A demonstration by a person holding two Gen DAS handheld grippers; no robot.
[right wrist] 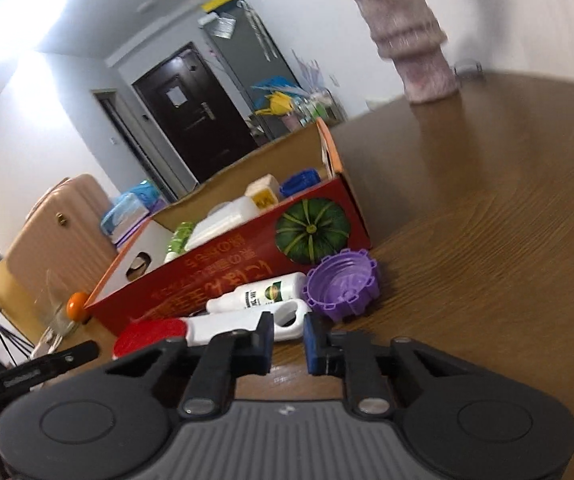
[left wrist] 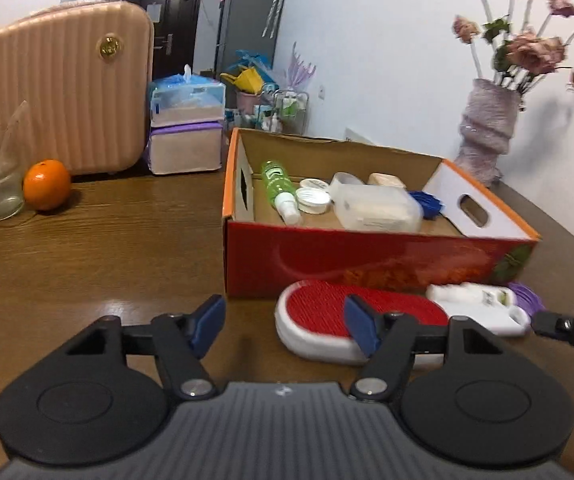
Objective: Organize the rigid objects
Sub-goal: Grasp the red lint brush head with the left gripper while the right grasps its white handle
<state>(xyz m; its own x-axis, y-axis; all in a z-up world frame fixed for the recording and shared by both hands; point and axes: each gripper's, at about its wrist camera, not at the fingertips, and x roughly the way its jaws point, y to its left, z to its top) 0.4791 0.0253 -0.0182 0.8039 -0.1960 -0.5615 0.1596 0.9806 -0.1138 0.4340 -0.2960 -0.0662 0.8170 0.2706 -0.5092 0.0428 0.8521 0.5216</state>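
A red cardboard box (left wrist: 367, 258) stands open on the wooden table and holds a green spray bottle (left wrist: 281, 186), white lids, a clear plastic container (left wrist: 375, 204) and a blue piece. In front of it lie a red-and-white oval brush (left wrist: 319, 322), a white bottle (left wrist: 475, 298) and a purple ring lid (right wrist: 341, 284). My left gripper (left wrist: 285, 326) is open and empty, just left of the brush. My right gripper (right wrist: 289, 340) is open a little and empty, close before the brush's white handle (right wrist: 247, 322).
An orange (left wrist: 47, 184) and a glass (left wrist: 1, 184) sit at the left before a pink suitcase (left wrist: 59, 88). Tissue packs (left wrist: 187, 140) are stacked behind the box. A vase of flowers (left wrist: 487, 128) stands at the right rear.
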